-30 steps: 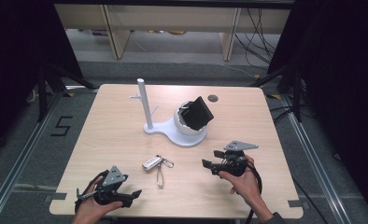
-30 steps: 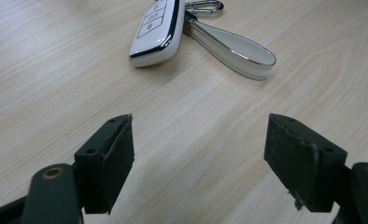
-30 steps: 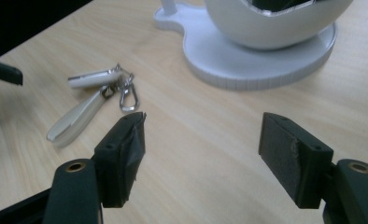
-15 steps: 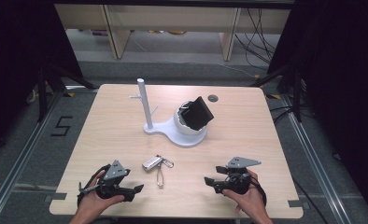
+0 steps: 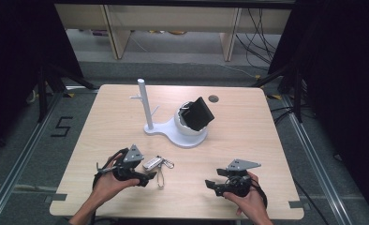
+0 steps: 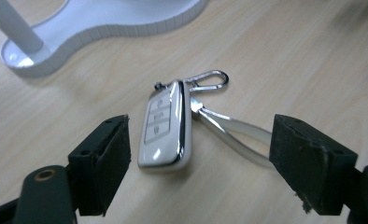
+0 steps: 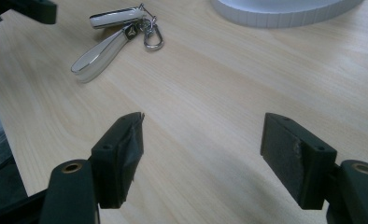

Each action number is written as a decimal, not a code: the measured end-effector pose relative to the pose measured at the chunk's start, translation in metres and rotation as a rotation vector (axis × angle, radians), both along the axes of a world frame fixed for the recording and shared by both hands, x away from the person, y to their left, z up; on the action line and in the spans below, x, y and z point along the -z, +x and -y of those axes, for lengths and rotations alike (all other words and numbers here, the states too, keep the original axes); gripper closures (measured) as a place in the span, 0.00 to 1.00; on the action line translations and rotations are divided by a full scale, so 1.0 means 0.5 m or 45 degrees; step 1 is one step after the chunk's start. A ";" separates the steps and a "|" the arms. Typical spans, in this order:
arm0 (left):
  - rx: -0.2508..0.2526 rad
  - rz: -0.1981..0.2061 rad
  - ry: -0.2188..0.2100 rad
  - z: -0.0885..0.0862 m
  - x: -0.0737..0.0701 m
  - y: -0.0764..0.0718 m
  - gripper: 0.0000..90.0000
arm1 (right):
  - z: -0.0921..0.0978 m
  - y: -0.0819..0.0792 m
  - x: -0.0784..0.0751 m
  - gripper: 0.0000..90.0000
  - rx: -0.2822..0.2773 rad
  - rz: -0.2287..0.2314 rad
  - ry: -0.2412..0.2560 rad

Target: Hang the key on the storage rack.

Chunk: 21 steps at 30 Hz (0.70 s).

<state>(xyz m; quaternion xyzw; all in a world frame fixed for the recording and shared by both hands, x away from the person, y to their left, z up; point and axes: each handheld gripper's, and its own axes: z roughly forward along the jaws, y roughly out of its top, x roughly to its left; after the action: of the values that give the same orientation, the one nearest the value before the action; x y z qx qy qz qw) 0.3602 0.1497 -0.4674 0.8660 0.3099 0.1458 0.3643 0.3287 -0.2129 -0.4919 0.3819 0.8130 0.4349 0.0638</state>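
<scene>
Pale wooden worktop point(image 5: 248, 140): your left hand-held gripper point(image 6: 198, 154) sits spread around the white key fob point(image 6: 166, 125) lying near the white stand point(image 5: 173, 129), so the pickup seems under way; next, close squarely on the fob while your right hand-held gripper point(image 7: 201, 154) waits open.

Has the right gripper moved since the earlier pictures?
Yes. The right gripper has drawn back toward the person, farther from the white stand.

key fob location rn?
In the high view the key fob lies on the table, left of centre, just ahead of the open left gripper and in front of the white stand.
</scene>
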 end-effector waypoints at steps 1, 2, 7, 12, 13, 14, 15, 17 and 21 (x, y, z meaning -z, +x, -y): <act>0.007 0.000 0.002 0.008 -0.001 0.007 0.23 | -0.001 -0.003 -0.003 0.35 0.023 -0.001 -0.023; 0.016 -0.006 0.012 0.017 -0.002 0.015 0.23 | -0.005 -0.006 -0.004 0.35 0.022 -0.017 -0.018; 0.055 -0.010 0.099 0.054 -0.005 0.042 0.24 | -0.006 -0.002 0.000 0.34 -0.008 0.006 -0.027; 0.098 -0.010 0.185 0.078 -0.007 0.067 0.25 | -0.008 -0.001 -0.001 0.34 -0.007 -0.010 -0.017; 0.121 -0.015 0.206 0.080 -0.008 0.072 0.25 | -0.008 0.000 0.000 0.34 -0.014 -0.014 -0.011; 0.124 -0.018 0.217 0.083 -0.006 0.075 0.26 | -0.009 0.000 0.001 0.34 -0.020 -0.007 0.006; 0.145 -0.032 0.254 0.086 -0.007 0.081 0.27 | -0.009 0.000 0.001 0.34 -0.029 -0.010 0.006; 0.158 -0.033 0.282 0.091 -0.006 0.086 0.28 | -0.010 0.000 0.002 0.34 -0.029 -0.012 0.003; 0.173 -0.072 0.316 0.106 -0.006 0.099 0.30 | -0.011 -0.001 -0.001 0.34 -0.040 -0.011 -0.005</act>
<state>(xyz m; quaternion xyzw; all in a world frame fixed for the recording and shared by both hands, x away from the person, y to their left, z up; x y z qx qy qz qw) 0.4096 0.0965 -0.4642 0.9271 0.2404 0.1335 0.2547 0.3282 -0.2072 -0.4916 0.3708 0.8200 0.4326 0.0540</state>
